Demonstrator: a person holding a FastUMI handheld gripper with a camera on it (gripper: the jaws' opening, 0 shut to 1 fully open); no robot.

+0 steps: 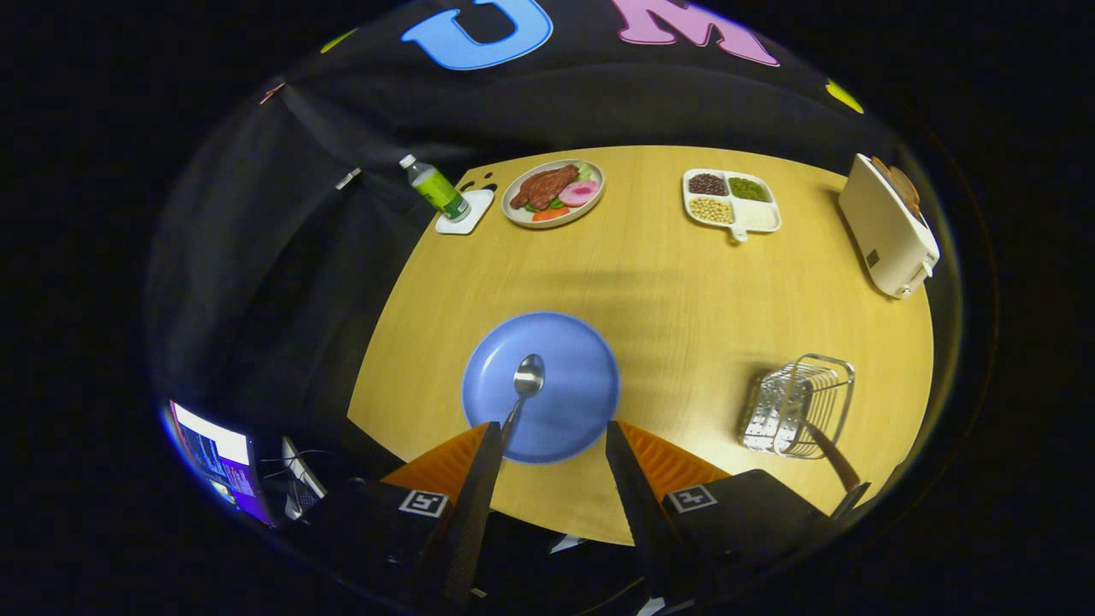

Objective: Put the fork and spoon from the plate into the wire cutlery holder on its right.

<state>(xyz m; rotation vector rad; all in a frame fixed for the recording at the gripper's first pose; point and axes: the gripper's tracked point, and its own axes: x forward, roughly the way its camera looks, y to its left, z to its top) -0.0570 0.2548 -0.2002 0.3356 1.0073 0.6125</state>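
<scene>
The tongs (547,436) hang above the desk's near edge, spread wide, gripping nothing. Between the two fingers sits the blue plate (565,402), close to that near edge, and on it lies the spoon (523,389). Its bowl points away toward the far edge, and the handle runs back toward the left finger (479,479), where its end slips out of sight beside the fingertip. So the long axis runs near to far, leaning slightly to the left at the handle end.

Out to the right of the plate, near the desk's right edge, stands the wire cutlery holder (800,402). A dark brown handle (830,453) sticks out of it, slanting toward the near-right corner; what utensil it belongs to I cannot tell.

Along the far edge there's a bottle (435,186) on a white coaster (466,214) at the left corner, then a dish of food (554,192), then a divided tray (731,204) of beans. A white toaster (888,227) sits at the far-right corner.
</scene>
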